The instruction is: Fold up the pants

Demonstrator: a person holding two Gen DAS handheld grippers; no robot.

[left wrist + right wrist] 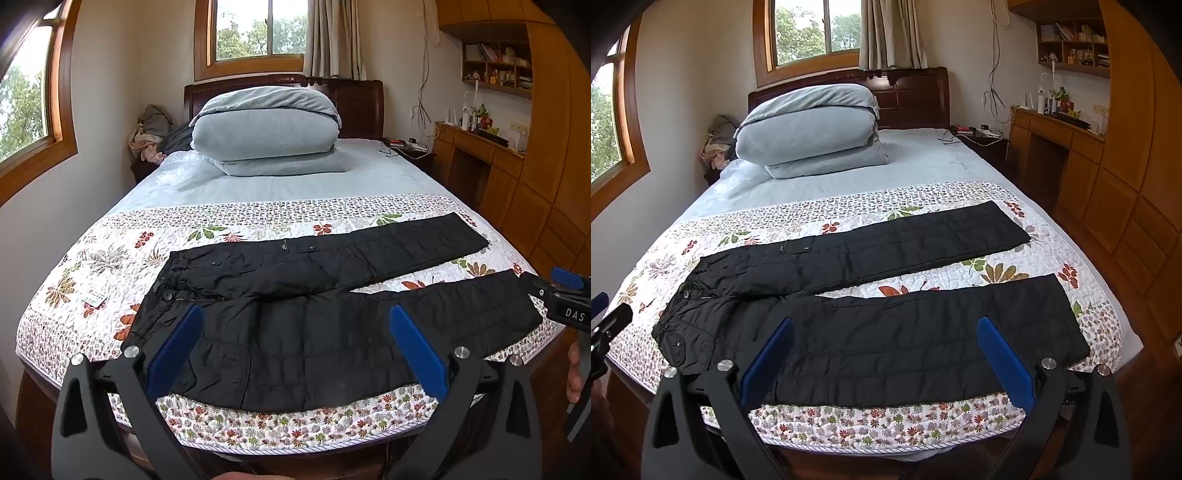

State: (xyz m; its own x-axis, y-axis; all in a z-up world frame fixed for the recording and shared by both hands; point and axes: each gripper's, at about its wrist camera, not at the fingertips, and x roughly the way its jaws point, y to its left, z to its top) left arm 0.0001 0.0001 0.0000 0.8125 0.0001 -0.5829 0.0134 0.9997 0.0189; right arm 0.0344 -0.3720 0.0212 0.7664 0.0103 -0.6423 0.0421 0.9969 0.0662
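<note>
Black quilted pants lie flat across the foot of the bed, waistband to the left, both legs spread apart and running to the right. My left gripper hovers open above the near leg close to the seat, nothing between its blue pads. My right gripper is open too, held over the middle of the near leg without touching it. The right gripper's body shows at the right edge of the left wrist view, and the left gripper's tip at the left edge of the right wrist view.
The pants rest on a floral quilt covering the bed's foot. A folded grey duvet sits near the headboard. Wooden cabinets and a desk line the right side; a clothes pile lies at the far left.
</note>
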